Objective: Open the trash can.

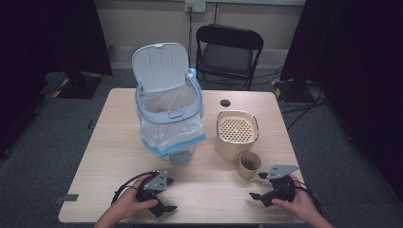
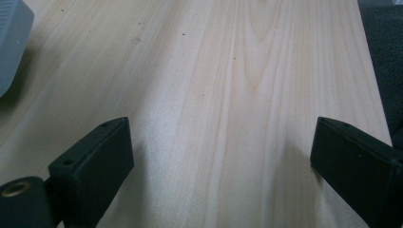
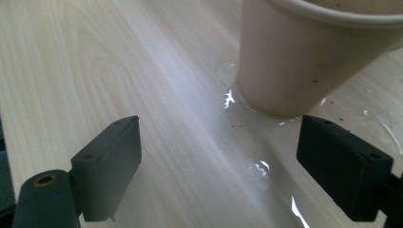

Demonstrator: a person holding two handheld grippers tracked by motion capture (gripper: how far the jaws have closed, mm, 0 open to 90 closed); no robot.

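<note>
The paper cup stands upright on the surface at the lower right of the high view, its rim open and dark specks showing inside it. In the right gripper view the same cup fills the upper right of the frame, and wet streaks glint on the wood around and below its base.

The right gripper lies just below and to the right of the cup in the high view, held in the person's right hand. Its jaws stand apart with nothing between them; in the right gripper view the cup sits beyond them, nearer the right jaw, and no pad touches it.

Just above the cup, touching or nearly touching it, stands a cream container with a perforated insert at its top. Left of that, at the centre of the frame, is a white bin with a blue-edged plastic bag lining it and its lid tipped up.

The left gripper rests at the lower left, well apart from the cup, in the person's left hand. Its jaws are wide open over bare wood and hold nothing. A black folding chair stands beyond the far edge of the surface.
</note>
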